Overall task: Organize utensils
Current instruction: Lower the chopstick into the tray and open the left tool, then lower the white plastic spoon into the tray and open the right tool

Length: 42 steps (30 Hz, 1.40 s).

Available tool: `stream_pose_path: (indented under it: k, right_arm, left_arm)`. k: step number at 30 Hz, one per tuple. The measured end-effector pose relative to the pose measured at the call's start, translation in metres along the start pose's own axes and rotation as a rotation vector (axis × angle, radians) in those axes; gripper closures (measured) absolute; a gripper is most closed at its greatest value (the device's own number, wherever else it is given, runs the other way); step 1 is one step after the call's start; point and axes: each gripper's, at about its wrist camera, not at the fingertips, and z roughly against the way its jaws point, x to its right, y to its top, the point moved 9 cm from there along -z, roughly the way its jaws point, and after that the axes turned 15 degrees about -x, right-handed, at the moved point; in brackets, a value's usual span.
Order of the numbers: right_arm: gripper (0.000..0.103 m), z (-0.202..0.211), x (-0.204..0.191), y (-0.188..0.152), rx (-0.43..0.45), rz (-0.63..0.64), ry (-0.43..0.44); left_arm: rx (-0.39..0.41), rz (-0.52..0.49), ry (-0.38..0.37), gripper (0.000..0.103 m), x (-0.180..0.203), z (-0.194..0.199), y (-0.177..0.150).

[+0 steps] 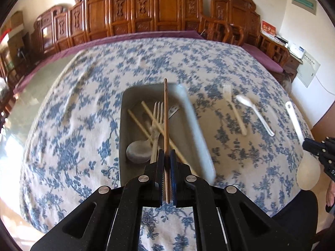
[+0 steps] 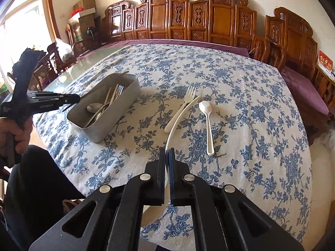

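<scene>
Chopstick (image 1: 166, 113) clenched in left claw (image 1: 166, 156) above tray (image 1: 201, 125); white ladle (image 2: 180, 117) in right claw (image 2: 166, 152).

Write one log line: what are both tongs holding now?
left tongs: shut on brown chopstick, over grey bin | right tongs: shut on white ladle | on cloth: white fork, white spoon

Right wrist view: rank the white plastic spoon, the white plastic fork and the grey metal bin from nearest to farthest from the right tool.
1. White plastic spoon: just ahead and right of the right tool, handle end nearest.
2. White plastic fork: ahead, slightly left, lying on the cloth beyond the spoon's handle end.
3. Grey metal bin: far left, holding metal cutlery.
</scene>
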Motion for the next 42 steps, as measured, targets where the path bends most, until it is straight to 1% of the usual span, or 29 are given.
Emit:
stream_pose_path:
  k: [7, 13, 19, 26, 28, 30, 31, 36, 42]
  right_arm:
    - [0.099, -0.002, -0.005, 0.008, 0.004, -0.008, -0.003]
    - [0.099, -0.003, -0.021, 0.020, 0.011, -0.002, 0.007]
    - [0.099, -0.005, -0.042, 0.027, 0.005, 0.038, 0.010]
    - [0.099, -0.011, -0.057, 0.039, 0.005, 0.046, 0.033]
    - [0.099, -0.012, -0.062, 0.044, 0.008, 0.048, 0.043]
    - [0.099, -0.011, -0.067, 0.049, 0.014, 0.050, 0.051]
    - [0.099, -0.011, -0.070, 0.053, 0.017, 0.052, 0.056]
    - [0.099, -0.015, -0.086, 0.072, 0.027, 0.062, 0.080]
    - [0.099, -0.023, -0.109, 0.099, 0.038, 0.075, 0.113]
  left_arm:
    - [-0.030, 0.005, -0.013, 0.099, -0.014, -0.022, -0.004]
    - [-0.039, 0.002, -0.033, 0.099, -0.018, -0.032, -0.005]
    - [0.010, 0.027, -0.009, 0.099, -0.030, -0.016, -0.007]
    - [-0.017, 0.037, 0.001, 0.099, -0.037, -0.017, -0.002]
    - [-0.032, 0.042, -0.002, 0.095, -0.039, -0.020, -0.001]
    - [-0.027, 0.042, -0.004, 0.084, -0.041, -0.018, -0.001]
    - [-0.020, 0.041, -0.006, 0.083, -0.042, -0.016, 0.000]
    - [0.003, 0.044, -0.015, 0.081, -0.049, -0.003, 0.003]
    - [0.037, 0.021, 0.028, 0.081, -0.063, 0.017, 0.008]
